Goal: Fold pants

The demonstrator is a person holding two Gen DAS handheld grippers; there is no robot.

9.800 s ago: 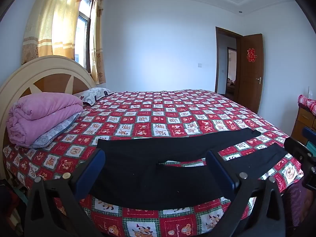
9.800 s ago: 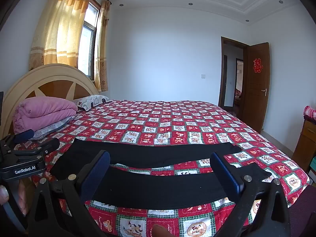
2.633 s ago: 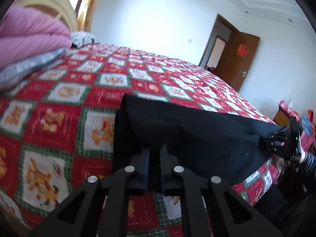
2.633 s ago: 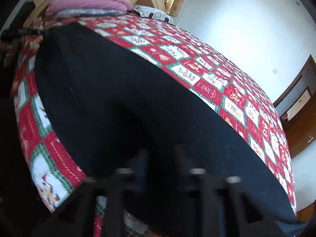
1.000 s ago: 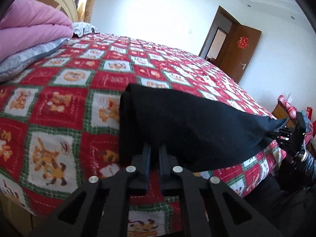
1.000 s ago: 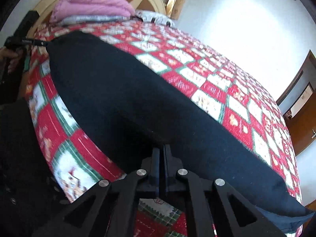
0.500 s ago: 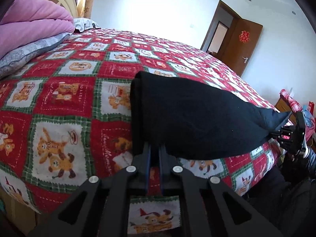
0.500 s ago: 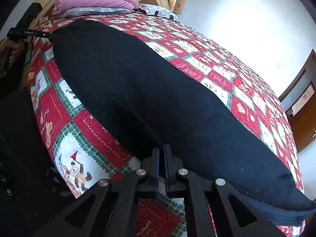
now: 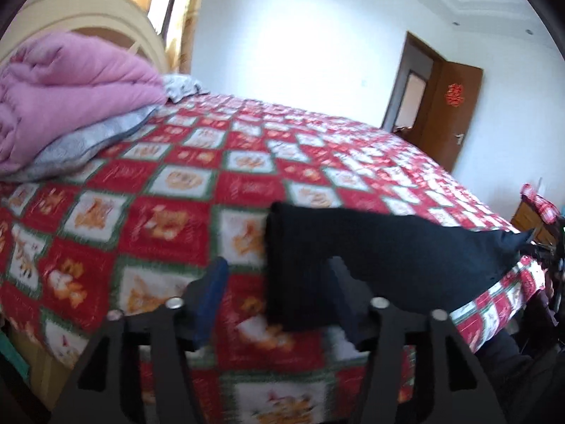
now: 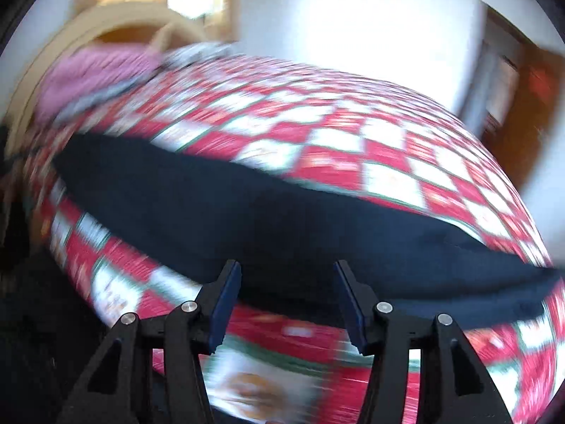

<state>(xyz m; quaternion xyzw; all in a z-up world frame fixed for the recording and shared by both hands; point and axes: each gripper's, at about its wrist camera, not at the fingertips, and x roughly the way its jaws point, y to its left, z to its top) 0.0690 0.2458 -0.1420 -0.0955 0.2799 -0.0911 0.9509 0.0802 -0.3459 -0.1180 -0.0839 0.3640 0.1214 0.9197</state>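
Black pants (image 9: 381, 254) lie folded lengthwise in a long band along the near edge of your bed, on the red, white and green checked bedspread (image 9: 197, 190). In the left wrist view the band runs from its squared end in front of you out to the right, where its far end tapers to a corner near the bed's edge. Your left gripper (image 9: 279, 293) has its jaws opening: the blue-padded left finger (image 9: 212, 293) stands clear over the bedspread, while the squared end of the pants sits between the two fingers, with no pad pressing on it. In the right wrist view, heavily blurred, the pants (image 10: 268, 212) stretch across the whole width of the picture. Your right gripper (image 10: 287, 304) is opening as well; its blue pads (image 10: 224, 304) stand apart with the near edge of the cloth just beyond the tips, and nothing is pinched between them. A folded pink quilt (image 9: 67, 88) rests on a grey pillow (image 9: 84, 145) at the cream headboard (image 9: 88, 10), well apart from the pants. A brown door (image 9: 448, 113) stands open in the far wall.
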